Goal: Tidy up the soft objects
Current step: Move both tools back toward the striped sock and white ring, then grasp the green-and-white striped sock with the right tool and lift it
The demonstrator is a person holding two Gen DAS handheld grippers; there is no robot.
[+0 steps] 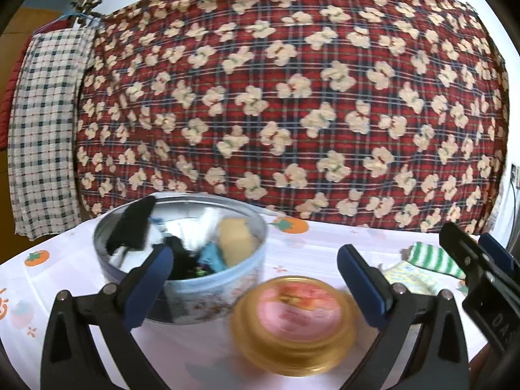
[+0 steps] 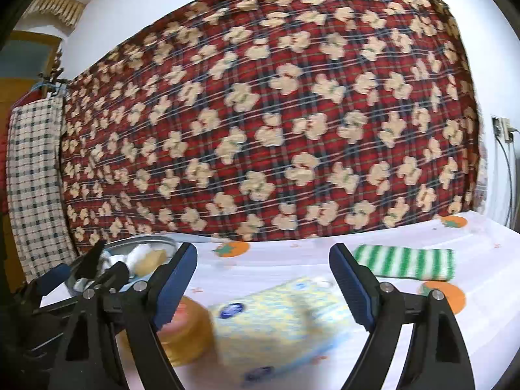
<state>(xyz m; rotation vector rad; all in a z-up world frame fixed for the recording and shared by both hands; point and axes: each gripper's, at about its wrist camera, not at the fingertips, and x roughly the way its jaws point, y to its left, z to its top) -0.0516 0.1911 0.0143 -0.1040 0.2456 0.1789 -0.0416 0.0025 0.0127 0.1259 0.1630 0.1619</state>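
Note:
A round metal tin (image 1: 182, 289) stands on the table with several soft items in it, among them a yellow sponge (image 1: 235, 240) and black and blue pieces. In front of it lies a gold lid (image 1: 294, 321) with a pink label, low between the fingers of my left gripper (image 1: 256, 276), which is open and touches nothing. My right gripper (image 2: 263, 269) is open too, above a yellow, white and blue cloth (image 2: 279, 321). A green-and-white striped cloth (image 2: 406, 261) lies flat beyond its right finger. The right gripper (image 1: 474, 243) also shows at the right edge of the left wrist view.
A white tablecloth (image 2: 292, 253) printed with orange fruits covers the table. A red plaid quilt (image 1: 292, 97) with bear figures hangs close behind it, and a checked cloth (image 1: 45, 130) hangs at the left. A wall socket (image 2: 502, 128) with cables sits at the far right.

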